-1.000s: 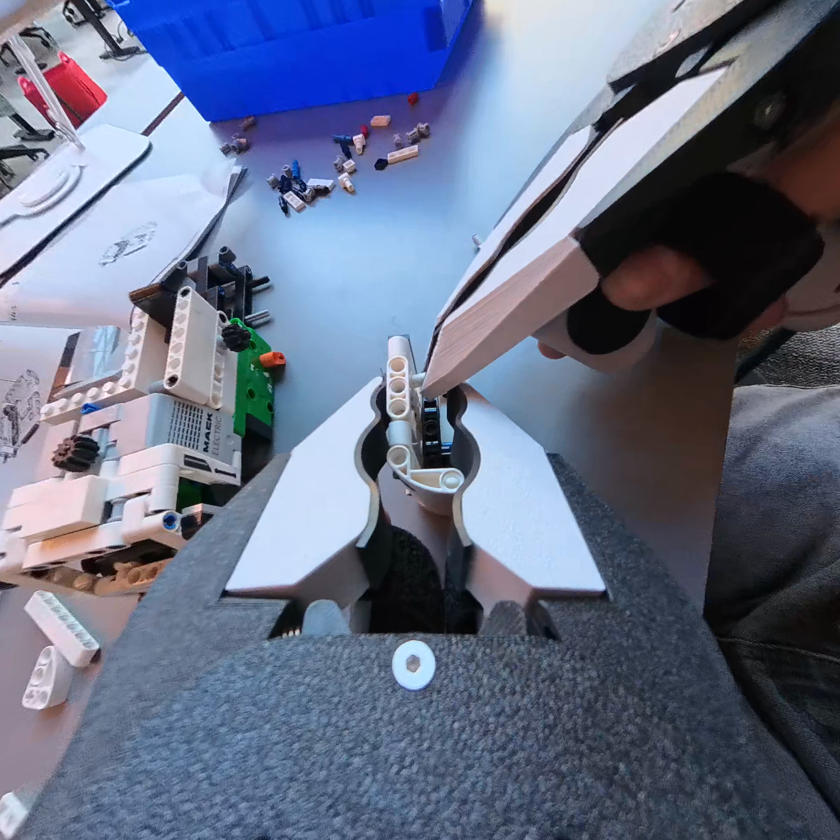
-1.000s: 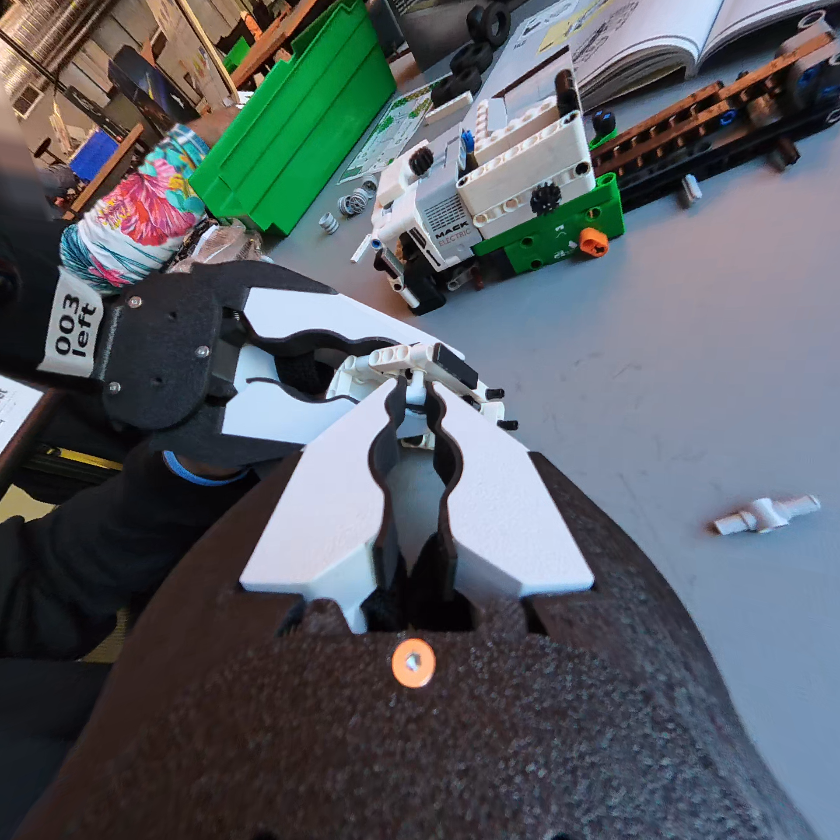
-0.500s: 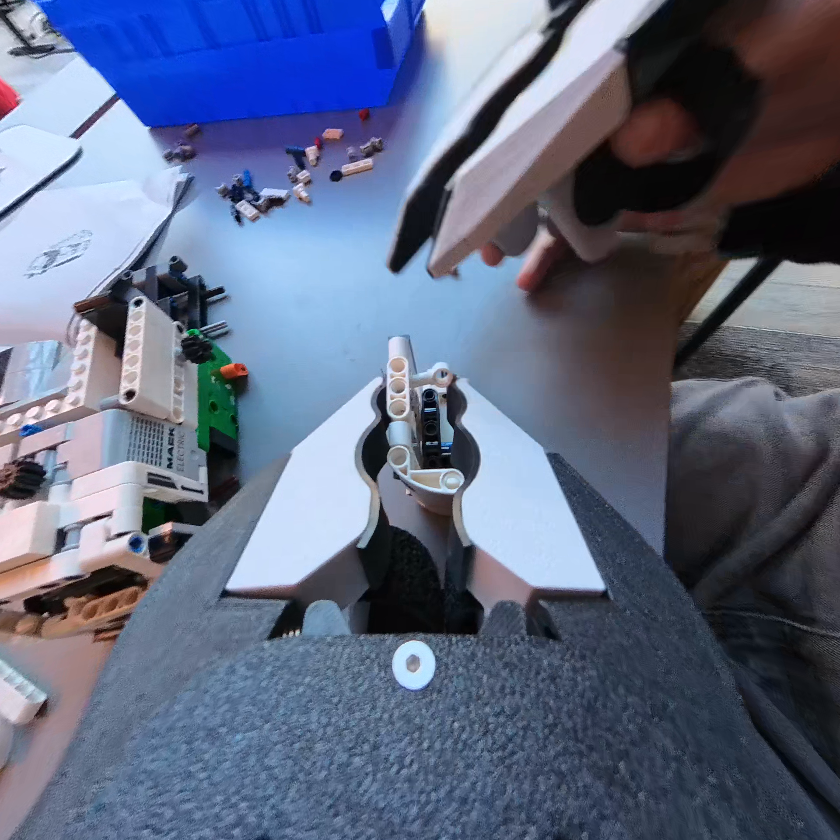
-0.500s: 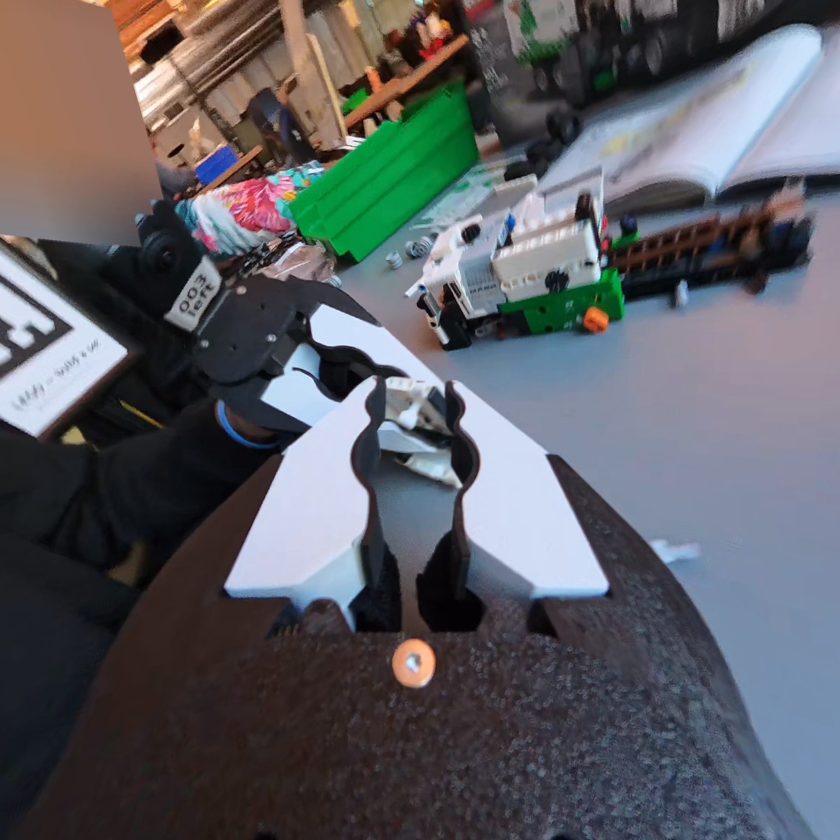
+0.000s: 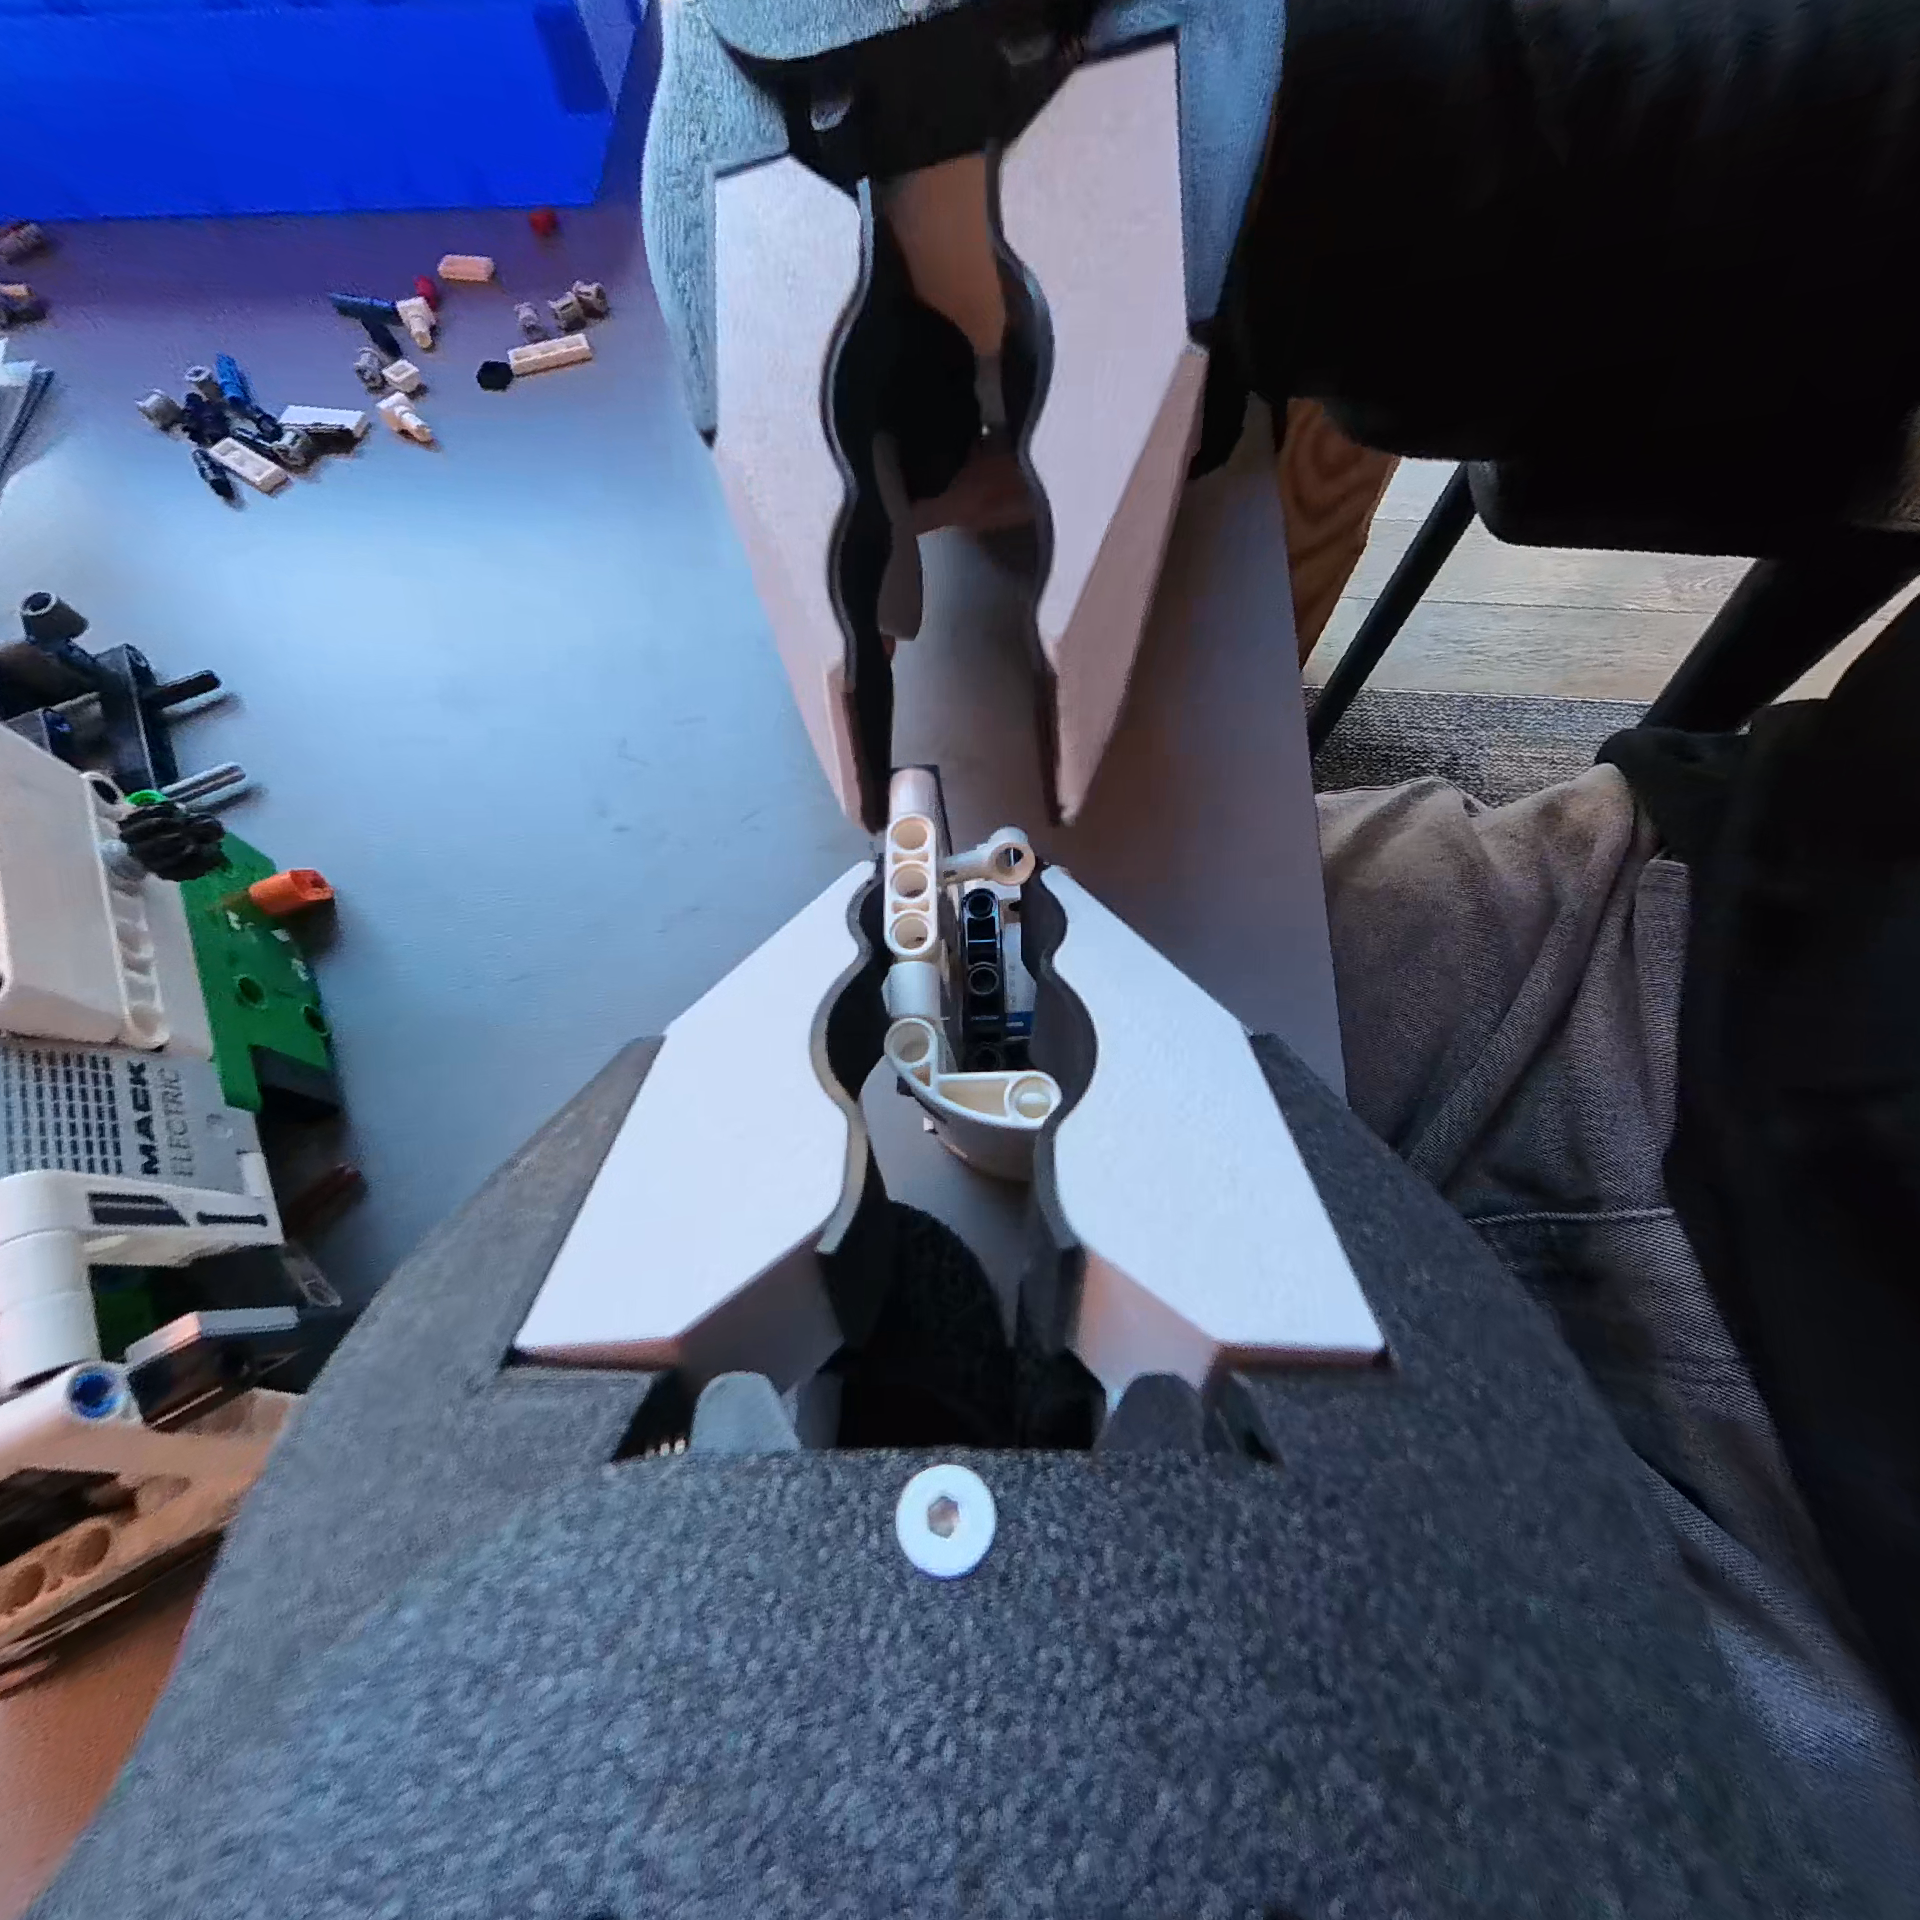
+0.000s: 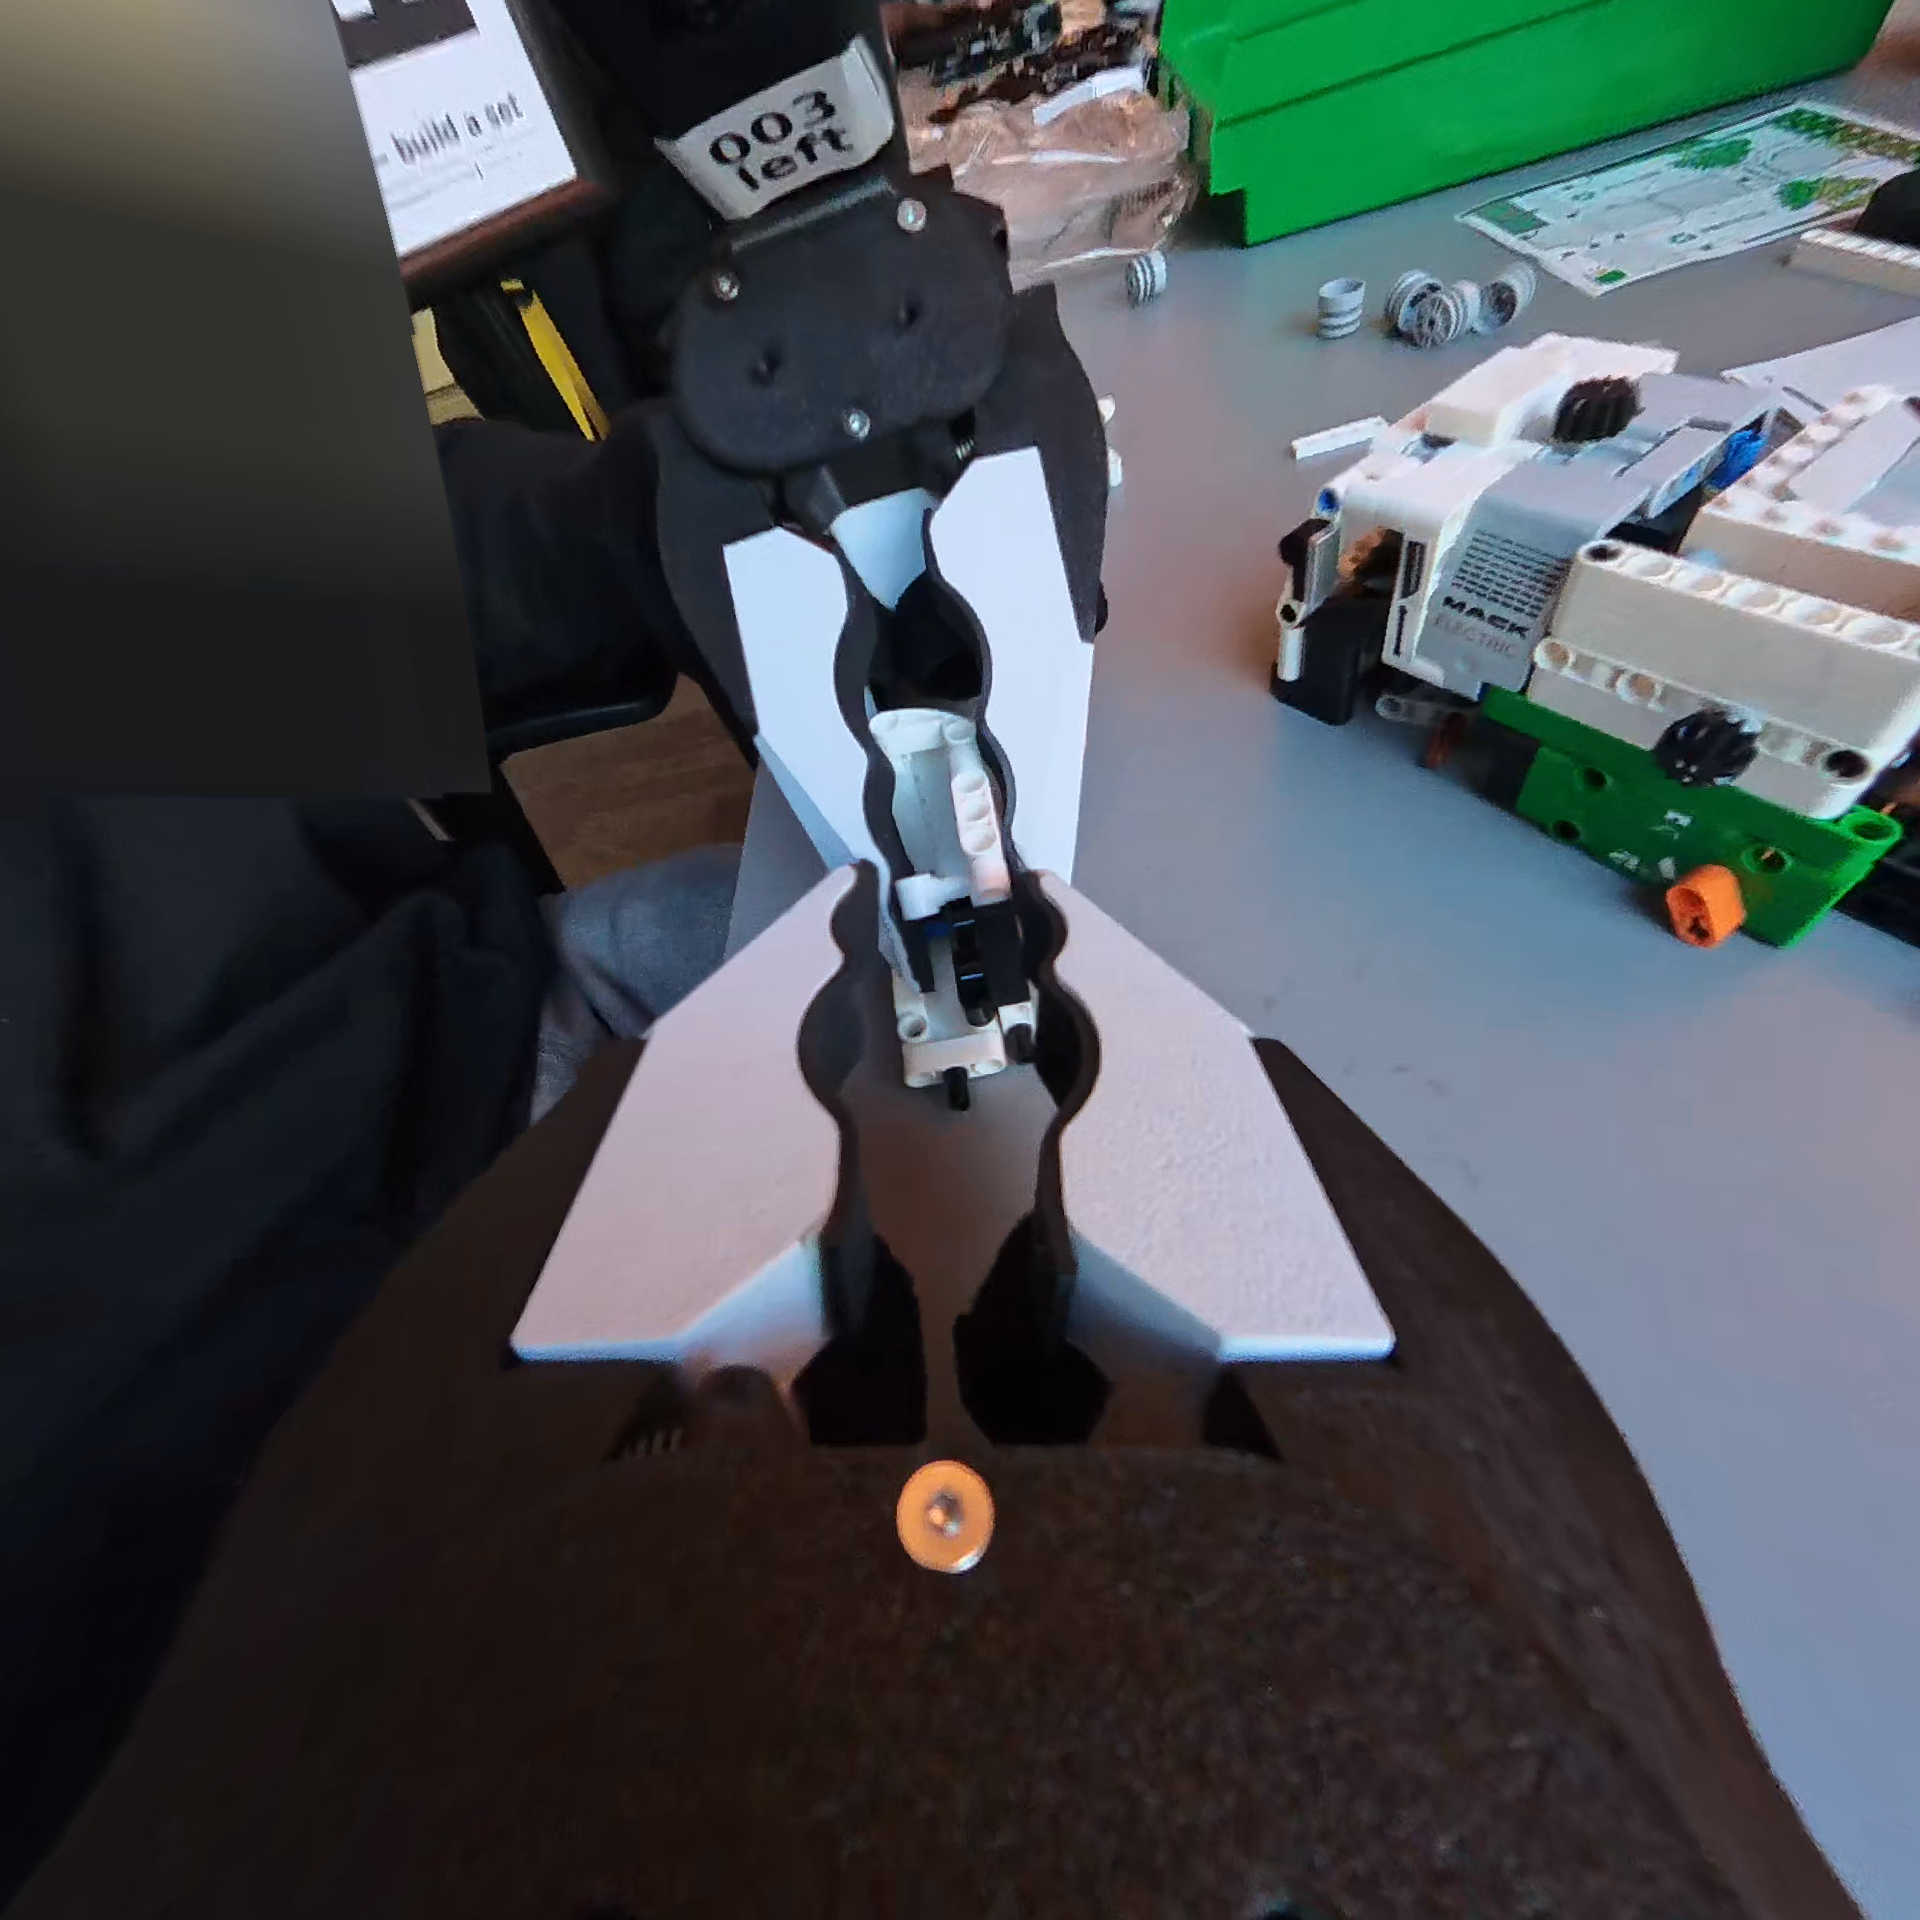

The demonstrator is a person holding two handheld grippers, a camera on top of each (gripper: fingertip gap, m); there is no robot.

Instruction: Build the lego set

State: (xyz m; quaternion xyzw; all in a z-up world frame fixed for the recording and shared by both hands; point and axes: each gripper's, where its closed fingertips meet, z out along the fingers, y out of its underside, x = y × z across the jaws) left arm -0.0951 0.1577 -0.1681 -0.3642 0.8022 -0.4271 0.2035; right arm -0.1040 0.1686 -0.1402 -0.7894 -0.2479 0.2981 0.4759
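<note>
Left gripper (image 5: 956,883) is clenched on a small white-and-black sub-assembly (image 5: 951,997), held above the grey table (image 5: 540,623). Right gripper (image 6: 951,883), fingers parted, faces it tip to tip, straddling its near end. Step in hand looks like a regrip or handover; next move likely calls for the right closing squarely before the left lets go.

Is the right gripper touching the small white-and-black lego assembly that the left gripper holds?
Cannot tell. In the right wrist view the right gripper has its fingers either side of the lego assembly, seemingly with slight gaps; the left wrist view overlaps them. The left gripper grips it.

Close opposed wrist views, shared sub-assembly (image 5: 961,977)
</note>
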